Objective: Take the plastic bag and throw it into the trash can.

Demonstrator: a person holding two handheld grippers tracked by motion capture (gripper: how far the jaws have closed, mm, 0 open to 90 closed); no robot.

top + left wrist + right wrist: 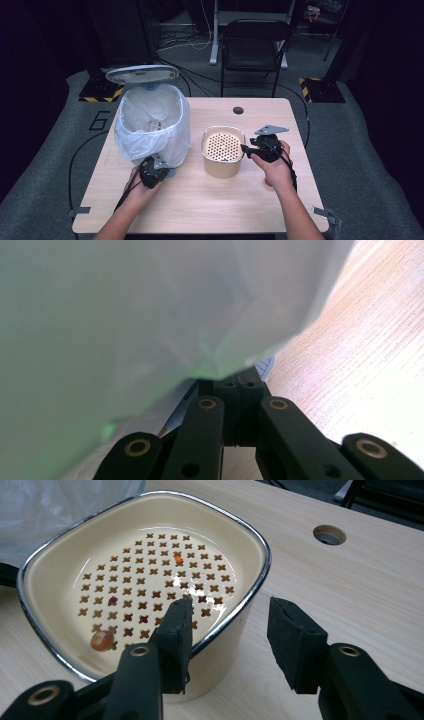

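A cream container with a steel rim and a perforated insert stands mid-table. A few small orange and red scraps lie on the insert. My right gripper straddles its right wall, one jaw inside and one outside, with a gap still on the outer side. A bin lined with a white bag stands at the left, its lid raised. My left gripper is shut, its tips tucked under the bag at the bin's base.
The wooden table has a round cable hole near its far edge. A black chair stands beyond the table, with cables on the floor around it.
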